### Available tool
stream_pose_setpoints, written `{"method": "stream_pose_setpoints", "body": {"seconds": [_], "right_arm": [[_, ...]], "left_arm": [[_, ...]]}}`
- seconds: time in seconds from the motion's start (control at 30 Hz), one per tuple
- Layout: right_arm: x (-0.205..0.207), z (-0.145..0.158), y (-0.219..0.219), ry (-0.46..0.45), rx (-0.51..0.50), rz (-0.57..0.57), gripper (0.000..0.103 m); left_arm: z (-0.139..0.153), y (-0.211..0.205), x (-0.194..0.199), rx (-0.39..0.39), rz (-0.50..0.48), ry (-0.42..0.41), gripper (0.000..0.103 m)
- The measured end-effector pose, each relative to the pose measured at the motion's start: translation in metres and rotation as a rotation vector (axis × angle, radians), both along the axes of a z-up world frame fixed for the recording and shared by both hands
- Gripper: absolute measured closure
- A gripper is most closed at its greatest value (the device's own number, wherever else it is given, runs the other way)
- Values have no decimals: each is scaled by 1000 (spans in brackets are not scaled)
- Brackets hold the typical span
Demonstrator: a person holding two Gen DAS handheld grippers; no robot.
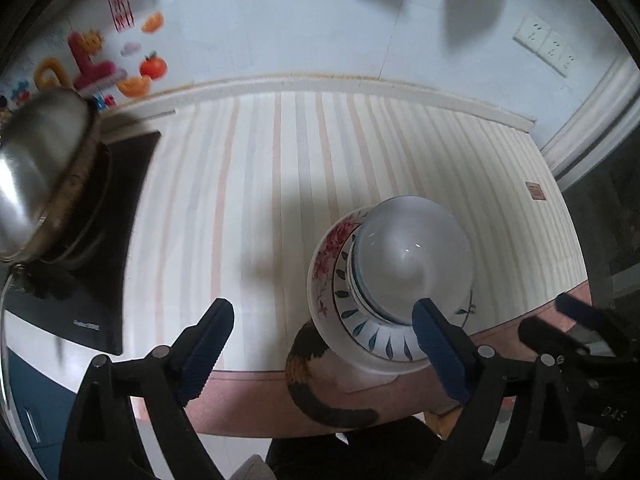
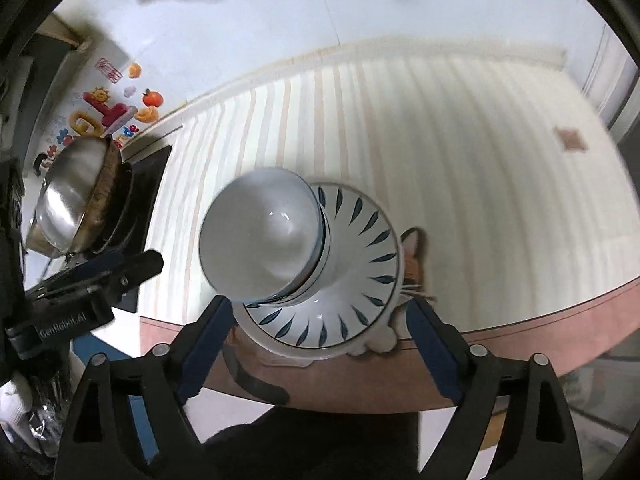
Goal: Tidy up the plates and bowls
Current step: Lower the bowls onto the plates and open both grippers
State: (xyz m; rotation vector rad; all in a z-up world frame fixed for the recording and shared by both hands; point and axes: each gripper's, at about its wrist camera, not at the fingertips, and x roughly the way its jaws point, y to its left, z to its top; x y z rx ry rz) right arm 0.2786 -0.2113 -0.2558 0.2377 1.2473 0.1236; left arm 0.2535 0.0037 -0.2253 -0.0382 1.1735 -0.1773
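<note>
A stack of dishes stands near the front edge of the striped table. A plain white bowl point(image 1: 412, 252) point(image 2: 260, 236) sits on top of a blue-leaf patterned bowl point(image 1: 360, 332) point(image 2: 360, 280). In the left wrist view a red-flowered dish point(image 1: 328, 256) shows at the bottom of the stack. A cat-shaped mat point(image 1: 304, 364) point(image 2: 412, 256) lies under it. My left gripper point(image 1: 324, 348) hovers above the stack's left side, open and empty. My right gripper point(image 2: 320, 348) hangs above the stack, its jaws wide apart and holding nothing.
A steel wok point(image 1: 40, 176) point(image 2: 72, 196) rests on a black cooktop point(image 1: 120, 240) at the left. The striped cloth point(image 1: 280, 180) runs back to a white wall with fruit stickers point(image 1: 100, 64) and sockets point(image 1: 548, 46). The table's pink rim point(image 1: 248, 396) is close below.
</note>
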Motion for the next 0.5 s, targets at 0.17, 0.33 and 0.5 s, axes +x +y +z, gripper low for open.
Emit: {"method": "stream_pose_setpoints", "body": {"seconds": [0.17, 0.33, 0.5], "right_arm": [[-34, 46, 7, -120, -73, -20, 8], [-69, 89, 8, -209, -98, -25, 7], [-115, 122, 12, -269, -110, -4, 6]], "left_arm": [[27, 0, -27, -11, 8, -62, 8], [59, 2, -65, -23, 31, -133, 8], [92, 2, -115, -9, 67, -208, 8]]}}
